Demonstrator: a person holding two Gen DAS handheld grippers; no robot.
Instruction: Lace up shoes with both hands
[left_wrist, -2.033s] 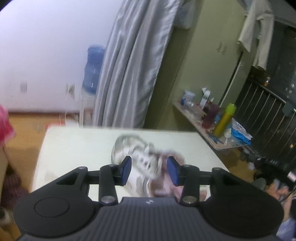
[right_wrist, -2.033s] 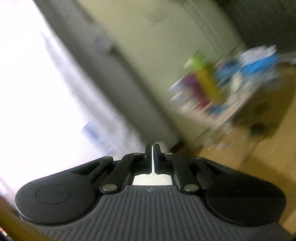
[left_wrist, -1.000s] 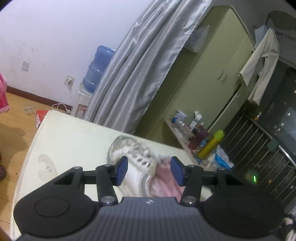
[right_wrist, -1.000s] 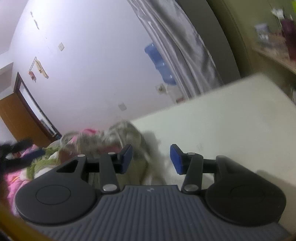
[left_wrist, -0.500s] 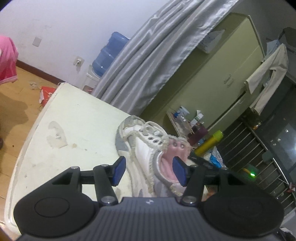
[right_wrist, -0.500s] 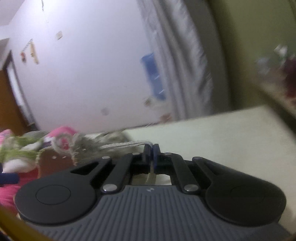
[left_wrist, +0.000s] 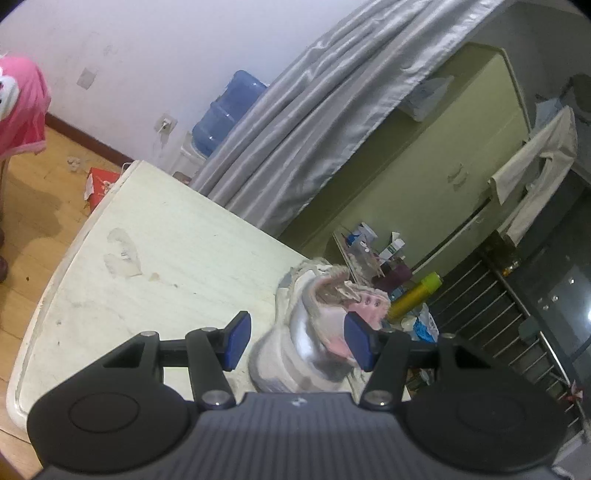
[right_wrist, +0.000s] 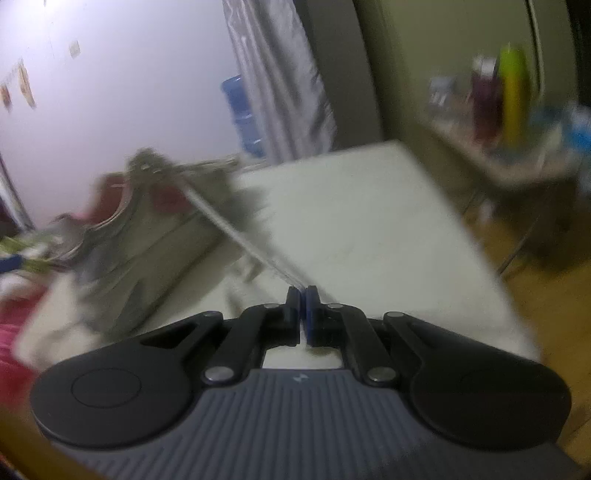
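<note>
A white and grey shoe with a pink lining lies on the pale table, tilted and blurred. My left gripper is open, with the shoe's heel end between its blue pads, apart from them. In the right wrist view the shoe is a blur at the left. My right gripper is shut on the white shoelace, which runs taut from the pads up to the shoe.
A side shelf with bottles and a yellow-green flask stands beyond the table's right edge. A grey curtain, a blue water jug and a green cabinet stand behind. There is wooden floor at the left.
My right gripper, shut on the lace, has pulled back and the lace is now stretched taut. The shoe has turned and shifted right between my left pads. Both views have swung.
</note>
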